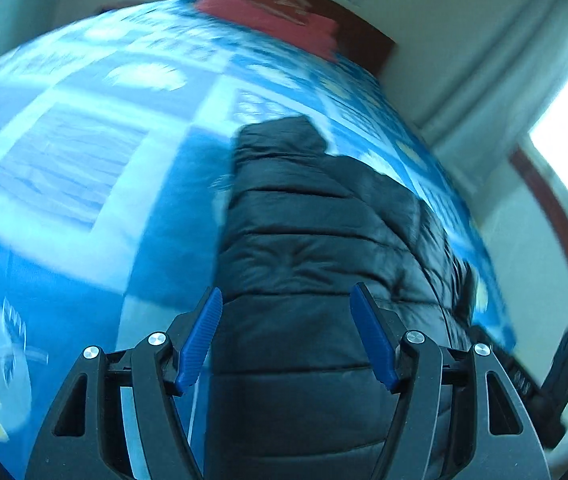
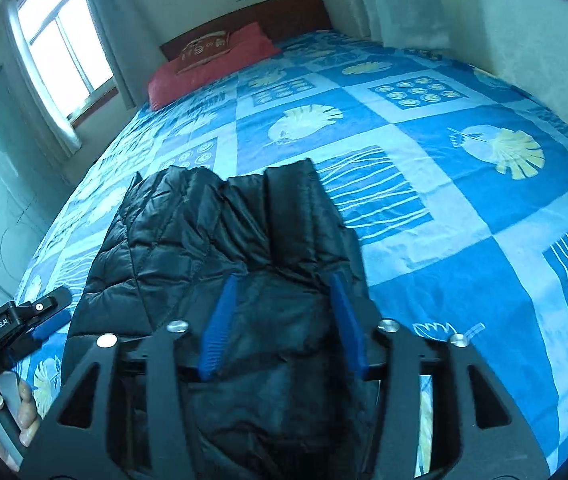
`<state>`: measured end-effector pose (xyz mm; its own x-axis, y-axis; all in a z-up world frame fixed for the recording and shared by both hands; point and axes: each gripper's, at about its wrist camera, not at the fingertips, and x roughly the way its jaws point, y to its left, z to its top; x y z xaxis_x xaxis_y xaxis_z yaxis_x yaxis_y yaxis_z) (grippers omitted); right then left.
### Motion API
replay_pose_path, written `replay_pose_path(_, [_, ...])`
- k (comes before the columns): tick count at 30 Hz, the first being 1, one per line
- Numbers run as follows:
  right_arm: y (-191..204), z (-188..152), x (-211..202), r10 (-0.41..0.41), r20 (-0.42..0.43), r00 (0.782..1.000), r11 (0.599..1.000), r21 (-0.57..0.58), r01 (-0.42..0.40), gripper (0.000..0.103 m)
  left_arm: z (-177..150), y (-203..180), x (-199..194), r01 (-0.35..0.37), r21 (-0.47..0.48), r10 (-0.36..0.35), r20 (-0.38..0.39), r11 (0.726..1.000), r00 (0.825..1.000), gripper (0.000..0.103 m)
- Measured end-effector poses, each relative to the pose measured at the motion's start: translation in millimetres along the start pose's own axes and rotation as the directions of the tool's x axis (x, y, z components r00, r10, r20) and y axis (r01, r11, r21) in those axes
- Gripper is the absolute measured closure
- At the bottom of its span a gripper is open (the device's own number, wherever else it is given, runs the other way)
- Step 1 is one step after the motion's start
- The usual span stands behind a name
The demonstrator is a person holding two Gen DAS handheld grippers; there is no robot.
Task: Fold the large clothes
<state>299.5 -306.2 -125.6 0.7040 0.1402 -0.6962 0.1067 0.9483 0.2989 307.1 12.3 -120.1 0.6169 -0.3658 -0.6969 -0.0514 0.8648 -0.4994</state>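
Both tongs, left (image 1: 286,312) and right (image 2: 284,304), gape wide and empty over the near end of the black quilted puffer jacket (image 2: 220,232), whose long axis runs away from them up the blue patterned bed (image 2: 464,208), neither nearer.

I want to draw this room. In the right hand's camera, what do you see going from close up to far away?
Right gripper with open fingers → black puffy jacket → blue patterned bedspread → red pillow → wooden headboard.
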Motion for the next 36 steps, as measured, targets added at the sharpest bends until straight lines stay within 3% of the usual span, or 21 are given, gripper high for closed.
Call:
replay_pose_path(4, [-20,-6,9,0.028,-0.038,0.999,0.995,0.098,-0.024,0.037,-7,28,6,0.026,-0.201,-0.032,-0.026,0.979,0.999,0.034])
replay_pose_path(8, [-40,-13,28,0.125,-0.086,0.988,0.967,0.231,-0.102,0.027,-15,36,19,0.067,-0.296,-0.089,-0.061,0.953,0.994,0.026])
replay_pose_path(10, [-49,-17,36,0.17,-0.097,0.981,0.949,0.284,-0.136,0.021,-20,40,26,0.119,-0.354,-0.15,-0.06,0.928,0.987,0.024])
replay_pose_path(11, [-54,-19,43,0.203,-0.106,0.973,0.935,0.316,-0.16,0.019,-23,42,31,0.151,-0.389,-0.188,-0.061,0.909,0.98,0.02])
replay_pose_path(15, [-70,-30,63,0.355,-0.096,0.93,0.854,0.438,-0.281,0.014,-27,47,48,0.181,-0.425,-0.234,-0.076,0.887,0.969,0.012])
replay_pose_path(17, [-68,-31,65,0.378,-0.097,0.921,0.852,0.427,-0.304,0.015,-27,54,58,0.225,-0.469,-0.301,-0.094,0.854,0.949,0.012])
replay_pose_path(18, [-66,-31,66,0.385,-0.103,0.917,0.853,0.419,-0.311,0.019,-27,56,62,0.242,-0.481,-0.327,-0.101,0.843,0.94,0.013])
replay_pose_path(22, [-64,-34,67,0.429,-0.087,0.899,0.832,0.426,-0.355,0.041,-24,49,62,0.257,-0.439,-0.339,-0.118,0.861,0.933,0.014])
replay_pose_path(26, [-57,-36,57,0.435,-0.044,0.899,0.831,0.405,-0.382,0.059,-20,46,56,0.293,-0.416,-0.369,-0.115,0.861,0.922,0.019])
replay_pose_path(31, [-36,-30,51,0.461,0.005,0.887,0.818,0.386,-0.427,0.064,-14,45,43,0.317,-0.352,-0.368,-0.089,0.881,0.925,0.02])
replay_pose_path(36, [6,-25,68,0.527,0.006,0.85,0.786,0.377,-0.49,0.065,11,70,21,0.324,-0.343,-0.356,-0.033,0.882,0.934,0.021])
